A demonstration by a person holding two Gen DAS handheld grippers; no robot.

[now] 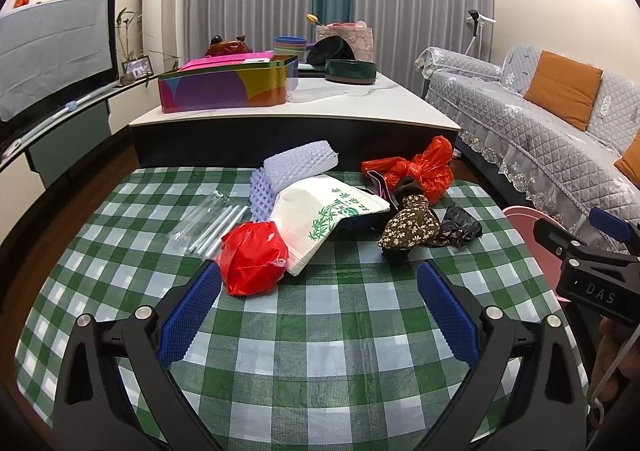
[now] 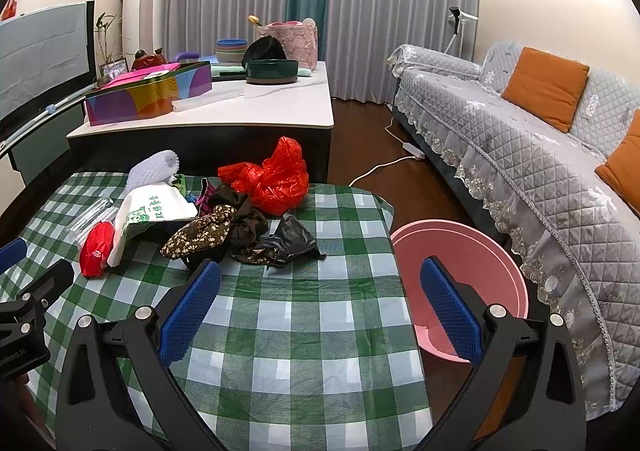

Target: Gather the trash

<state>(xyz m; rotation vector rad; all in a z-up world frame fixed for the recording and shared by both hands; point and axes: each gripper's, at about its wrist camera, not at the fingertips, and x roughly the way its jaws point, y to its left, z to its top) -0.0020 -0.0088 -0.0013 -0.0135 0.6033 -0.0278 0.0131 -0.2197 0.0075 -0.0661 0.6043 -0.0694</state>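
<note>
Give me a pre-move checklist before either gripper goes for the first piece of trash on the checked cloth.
1. Left gripper open and empty: ok.
2. Right gripper open and empty: ok.
3. Pink basin in view beside the table, on the right gripper's side, nothing visible inside: ok.
4. Small red bag free to grasp: ok, nearest the left gripper, though it touches the white bag.
5. Black bag free to grasp: cannot tell, it lies against the floral cloth.
6. Grippers clear of each other: ok.
</note>
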